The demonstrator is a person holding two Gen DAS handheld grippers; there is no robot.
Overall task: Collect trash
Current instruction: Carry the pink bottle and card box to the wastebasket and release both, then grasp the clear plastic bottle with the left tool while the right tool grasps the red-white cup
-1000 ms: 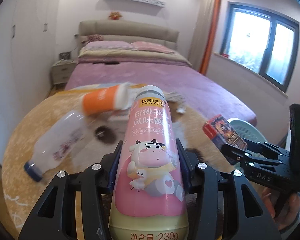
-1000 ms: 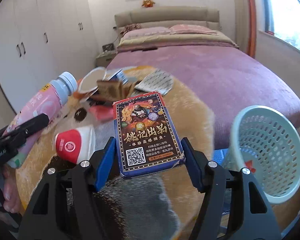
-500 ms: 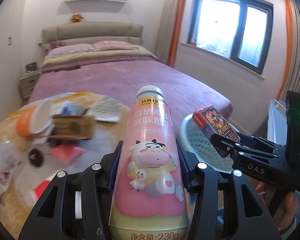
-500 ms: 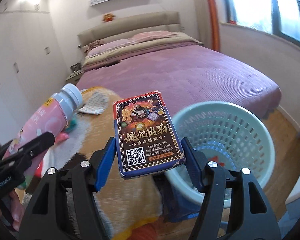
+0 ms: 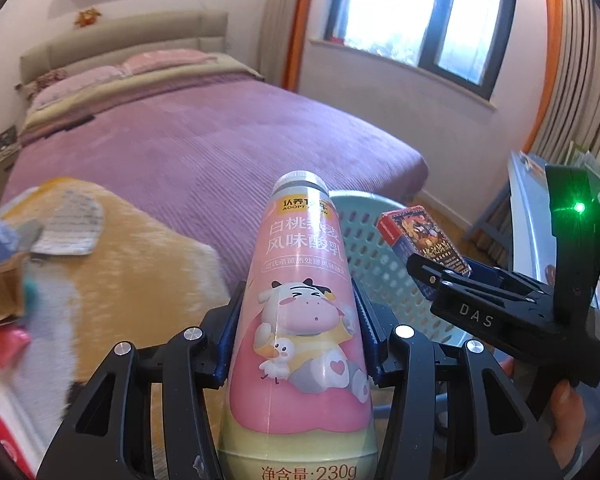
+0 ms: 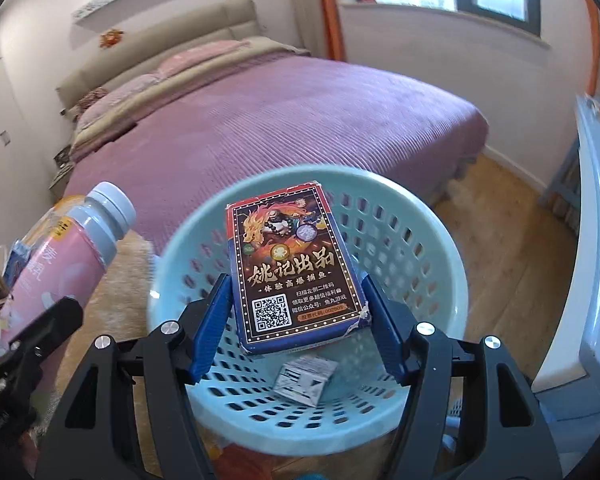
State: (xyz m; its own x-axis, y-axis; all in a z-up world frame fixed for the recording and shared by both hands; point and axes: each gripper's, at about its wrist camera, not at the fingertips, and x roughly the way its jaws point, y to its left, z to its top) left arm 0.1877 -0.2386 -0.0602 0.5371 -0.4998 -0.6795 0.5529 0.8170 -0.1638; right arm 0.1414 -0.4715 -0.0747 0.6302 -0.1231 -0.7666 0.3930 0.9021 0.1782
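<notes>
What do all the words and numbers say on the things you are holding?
"白桃", "风味酸乳", "ADOPT A", "净含量:230g" on the pink bottle, held by the left gripper.
"姚记出品", "体验高爆捕鱼" and a QR code on the card box, held by the right gripper over the basket.
"DAS" on the right gripper's side, seen in the left view.
Smaller print on the bottle, the box and the packet is too small to read.

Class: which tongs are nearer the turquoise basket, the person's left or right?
Right. The right tongs hold the card box directly above the basket; the left tongs, gripping the pink bottle, sit beside it, short of its rim.
</notes>
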